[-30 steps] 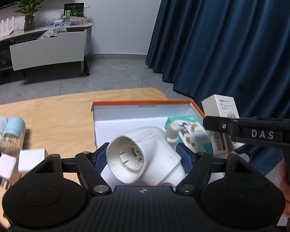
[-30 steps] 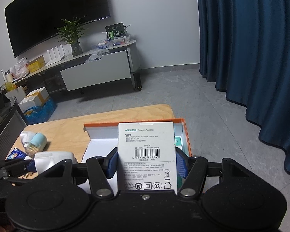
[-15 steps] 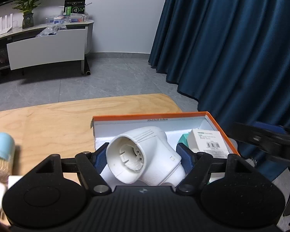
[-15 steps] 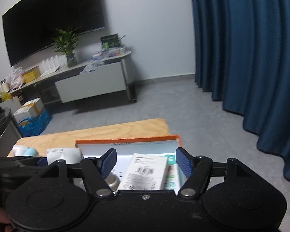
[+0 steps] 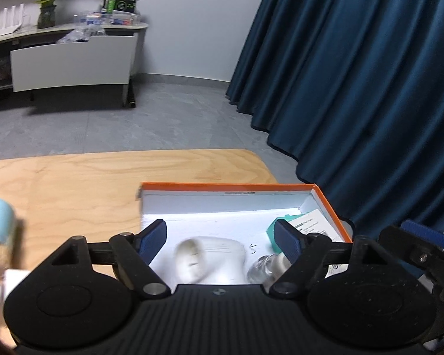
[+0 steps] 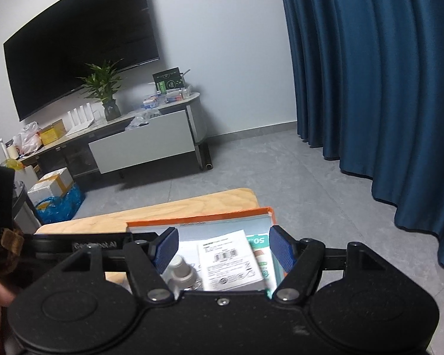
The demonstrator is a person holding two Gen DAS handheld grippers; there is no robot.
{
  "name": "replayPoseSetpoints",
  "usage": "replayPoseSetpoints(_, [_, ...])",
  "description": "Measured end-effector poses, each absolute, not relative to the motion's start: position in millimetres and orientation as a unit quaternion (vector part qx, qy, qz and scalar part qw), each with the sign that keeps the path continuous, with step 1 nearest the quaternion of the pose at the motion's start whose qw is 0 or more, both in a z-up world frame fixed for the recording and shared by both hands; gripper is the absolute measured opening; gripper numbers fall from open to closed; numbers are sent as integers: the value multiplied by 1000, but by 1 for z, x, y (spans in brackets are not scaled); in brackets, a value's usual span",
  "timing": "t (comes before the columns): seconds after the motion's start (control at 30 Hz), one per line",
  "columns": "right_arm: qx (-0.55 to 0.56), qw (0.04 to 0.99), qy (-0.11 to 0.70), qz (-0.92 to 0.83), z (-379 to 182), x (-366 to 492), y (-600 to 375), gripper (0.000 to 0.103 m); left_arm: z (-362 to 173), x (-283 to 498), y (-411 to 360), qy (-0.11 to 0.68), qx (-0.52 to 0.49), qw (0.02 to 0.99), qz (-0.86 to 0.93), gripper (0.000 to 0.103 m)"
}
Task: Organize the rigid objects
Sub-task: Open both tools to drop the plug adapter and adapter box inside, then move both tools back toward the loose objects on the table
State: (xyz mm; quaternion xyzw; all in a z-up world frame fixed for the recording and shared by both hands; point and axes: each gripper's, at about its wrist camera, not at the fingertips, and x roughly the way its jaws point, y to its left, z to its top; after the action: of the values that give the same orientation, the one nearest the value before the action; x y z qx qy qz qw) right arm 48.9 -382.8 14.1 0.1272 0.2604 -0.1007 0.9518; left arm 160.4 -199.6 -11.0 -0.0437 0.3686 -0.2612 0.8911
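My left hand-held gripper (image 5: 221, 238) is opening to leave the white plastic elbow piece (image 5: 210, 261) in the orange-rimmed box (image 5: 325, 204), and my right hand-held gripper (image 6: 222, 250) hangs open, empty, above the power adapter box (image 6: 226, 259).

I see an orange-rimmed box (image 5: 328, 204) with a white inside, a white plastic fitting (image 5: 210, 261), a teal carton (image 5: 278, 227) (partly hidden), blue gripper pads (image 5: 152, 238), a pale wood-grain table (image 5: 103, 177), and navy curtains (image 5: 370, 88).

An orange-rimmed box (image 5: 325, 204) with a white inside is seen at lower centre on the wooden table. In it, a blurred white plastic part (image 5: 210, 259) is lying at lower centre, a clear bottle (image 5: 266, 267) beside it, and a white barcoded carton (image 6: 229, 261) over a teal carton (image 6: 262, 256) toward the right wall.
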Motion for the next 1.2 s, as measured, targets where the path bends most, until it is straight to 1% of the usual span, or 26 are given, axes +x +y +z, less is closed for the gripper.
replayPoseSetpoints(0.33, [115, 948, 292, -58, 14, 37, -339, 81, 7, 122, -169, 382, -11, 903, -196, 97])
replayPoseSetpoints(0.5, [104, 947, 301, -38, 15, 36, -315, 81, 10, 108, -147, 392, -7, 906, -163, 97])
replayPoseSetpoints(0.7, [97, 945, 311, -16, 17, 36, -287, 81, 15, 94, -123, 386, 0, 912, -137, 99])
replayPoseSetpoints(1.2, [72, 941, 328, 39, 15, 46, -223, 82, 17, 74, -61, 376, -26, 922, -92, 99])
